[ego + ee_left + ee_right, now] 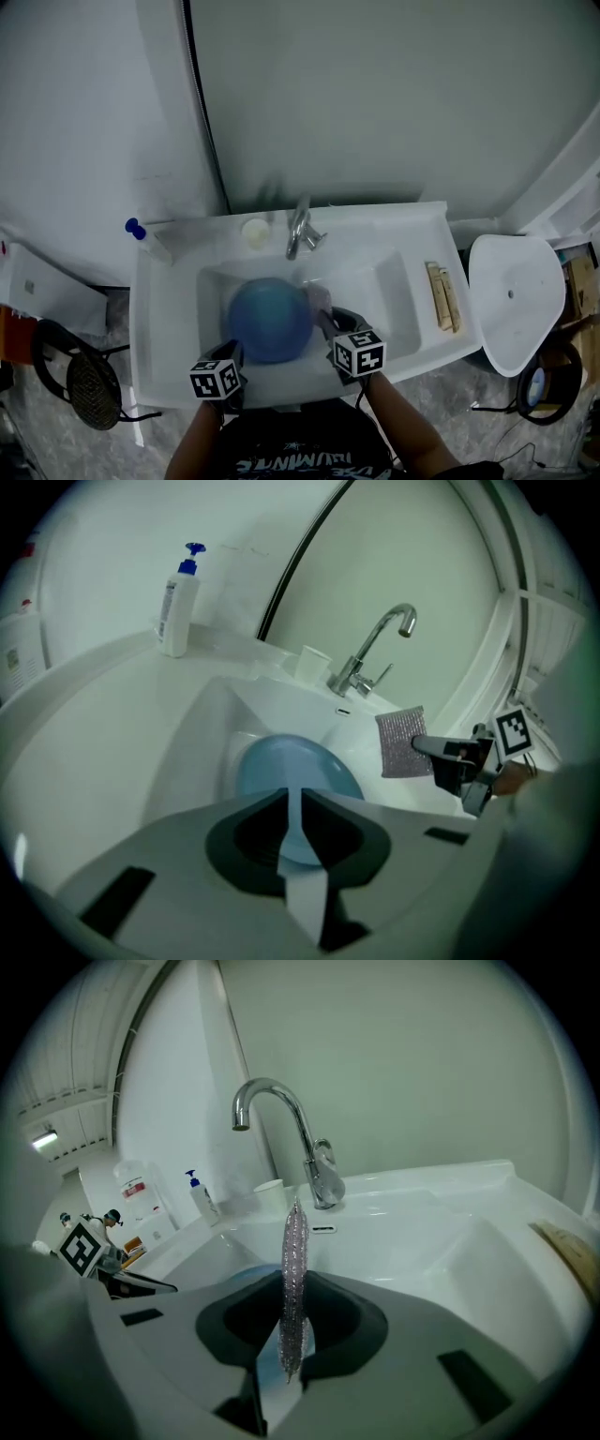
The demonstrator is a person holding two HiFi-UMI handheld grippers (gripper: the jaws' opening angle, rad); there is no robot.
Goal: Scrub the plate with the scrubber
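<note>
A round blue plate (270,319) sits tilted in the white sink basin (394,291). My left gripper (234,354) is at the plate's near left rim and is shut on it. In the left gripper view the plate (295,771) runs down between the closed jaws of that gripper (295,797). My right gripper (328,321) is shut on a silvery mesh scrubber (319,298), which hangs beside the plate's right edge. The right gripper view shows the scrubber (295,1241) edge-on and upright in that gripper (292,1283). From the left gripper view, the scrubber (403,742) hangs flat above the basin.
A chrome faucet (298,230) stands at the back of the sink, with a white cup (255,232) and a blue-topped soap bottle (150,239) to its left. Wooden pieces (442,295) lie on the sink's right ledge. A white fixture (511,300) stands to the right.
</note>
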